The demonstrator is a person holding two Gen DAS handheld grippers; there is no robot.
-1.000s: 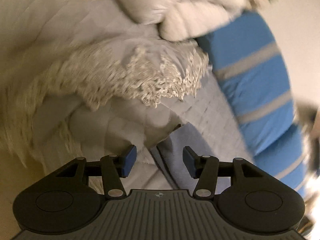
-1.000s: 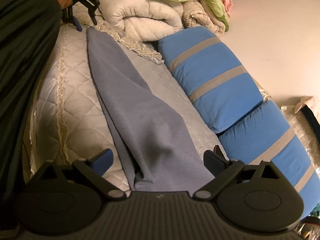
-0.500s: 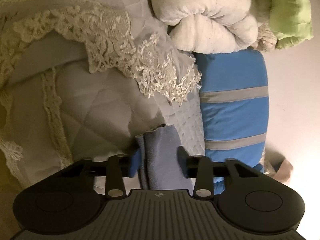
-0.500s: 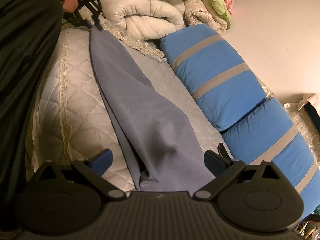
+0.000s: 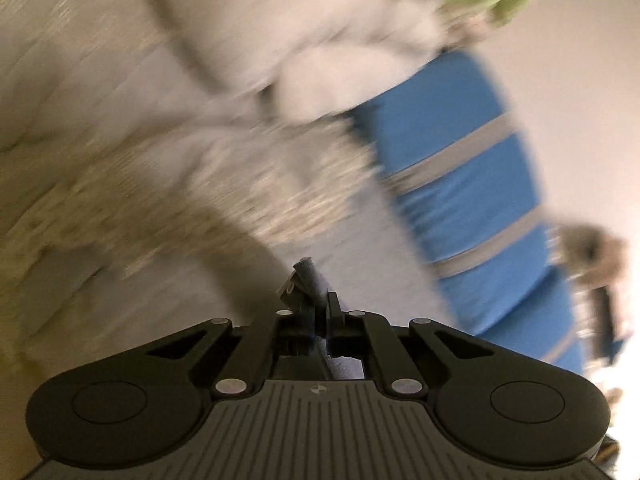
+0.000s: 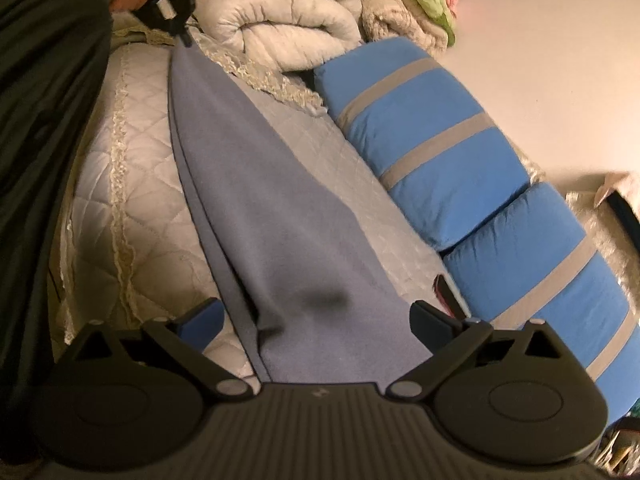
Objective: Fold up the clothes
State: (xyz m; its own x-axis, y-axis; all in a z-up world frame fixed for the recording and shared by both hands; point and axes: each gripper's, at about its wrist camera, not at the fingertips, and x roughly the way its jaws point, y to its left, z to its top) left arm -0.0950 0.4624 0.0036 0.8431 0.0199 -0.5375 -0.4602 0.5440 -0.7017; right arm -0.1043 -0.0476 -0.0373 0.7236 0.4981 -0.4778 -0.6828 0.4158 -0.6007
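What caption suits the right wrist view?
Open right gripper above blue-grey garment on quilted bed.

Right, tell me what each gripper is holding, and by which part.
The left gripper is shut on the blue-grey cloth, pinching its far corner. The right gripper is open over the cloth's near end, holding nothing.

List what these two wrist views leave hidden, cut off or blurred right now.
- Left wrist view: motion blur smears the lace bedding and white duvet; no detail readable.
- Left tool: shut on the blue-grey cloth; only a small tip of cloth shows.
- Right wrist view: the cloth's near end is hidden under the open right tool.
- Right wrist view: a dark sleeve covers the bed's left part.
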